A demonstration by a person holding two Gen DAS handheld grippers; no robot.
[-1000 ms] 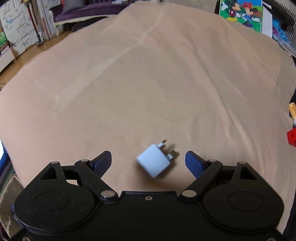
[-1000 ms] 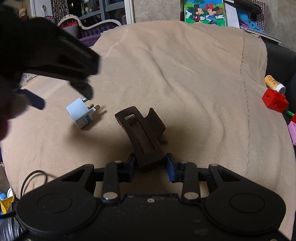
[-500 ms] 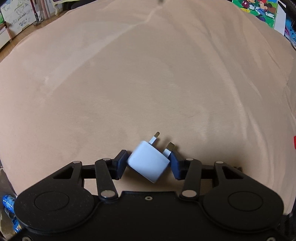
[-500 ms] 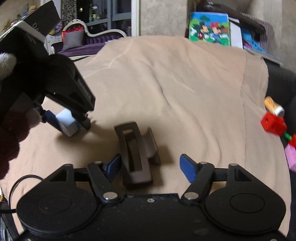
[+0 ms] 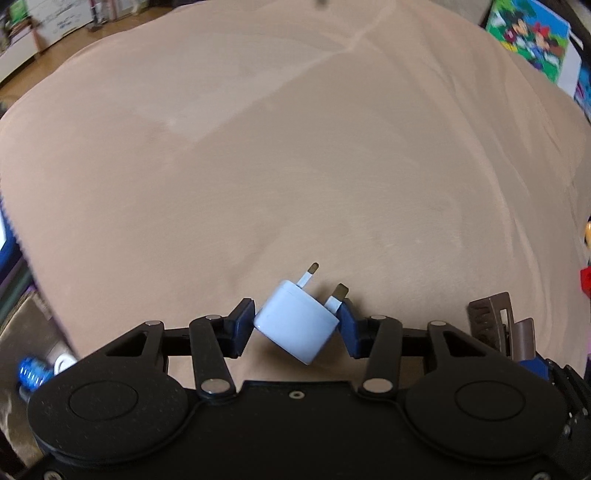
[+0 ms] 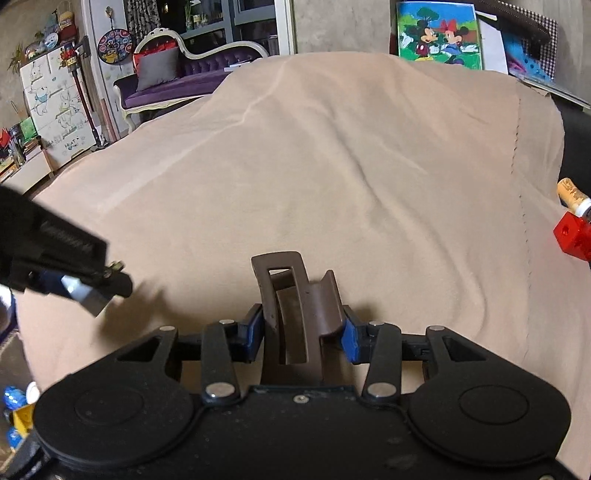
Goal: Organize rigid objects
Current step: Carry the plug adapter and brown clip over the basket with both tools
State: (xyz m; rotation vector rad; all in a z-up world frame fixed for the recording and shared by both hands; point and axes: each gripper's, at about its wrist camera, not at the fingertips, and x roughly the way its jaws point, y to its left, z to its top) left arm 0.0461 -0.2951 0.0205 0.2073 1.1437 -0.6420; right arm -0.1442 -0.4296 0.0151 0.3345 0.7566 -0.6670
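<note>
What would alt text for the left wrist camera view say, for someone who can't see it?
The left gripper is shut on a white plug adapter, its metal prongs pointing away over a tan blanket. At the right edge, a brown hair claw clip shows, with a red block beyond it.

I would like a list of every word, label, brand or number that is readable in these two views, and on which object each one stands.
None can be read with certainty.
White cabinet at far left: a small handwritten note, too small to read.
Cartoon-mouse picture box: pictures only, no legible words.
White plug adapter in the left claw: no print visible.
Brown hair clip in the right claw: no marking visible.
</note>
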